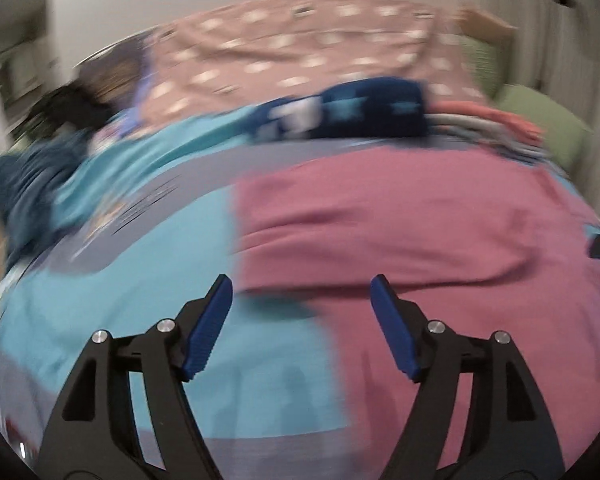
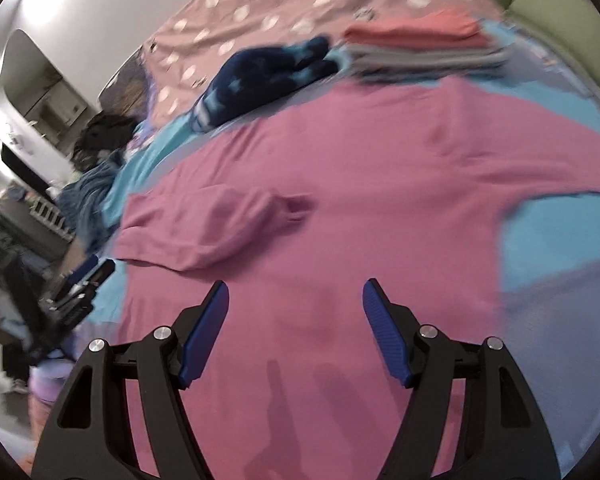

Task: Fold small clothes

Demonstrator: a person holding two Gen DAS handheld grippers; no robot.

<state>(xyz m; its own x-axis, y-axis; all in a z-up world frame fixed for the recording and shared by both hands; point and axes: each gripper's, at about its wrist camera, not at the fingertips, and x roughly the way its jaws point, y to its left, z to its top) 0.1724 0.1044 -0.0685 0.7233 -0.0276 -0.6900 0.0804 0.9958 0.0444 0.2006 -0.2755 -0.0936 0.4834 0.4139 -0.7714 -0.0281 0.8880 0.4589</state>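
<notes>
A: Item one?
B: Pink garment (image 2: 340, 184), spread flat on the blue bedcover (image 2: 548, 232), filling mid-frame; long axis runs lower left to upper right, one sleeve (image 2: 204, 228) folded across at centre left.

A: Tools?
B: Left gripper (image 1: 302, 300): jaws wide, nothing between, over the garment's left edge. Right gripper (image 2: 296, 304): jaws wide, empty, above the pink cloth.

A: Other stock?
B: Folded stack (image 2: 416, 40), upper right; navy garment (image 2: 268, 76) beside it.

Legible text: none. White marks, possibly numerals, on the folded navy blue fabric garment (image 1: 340, 114) are too blurred to read.
</notes>
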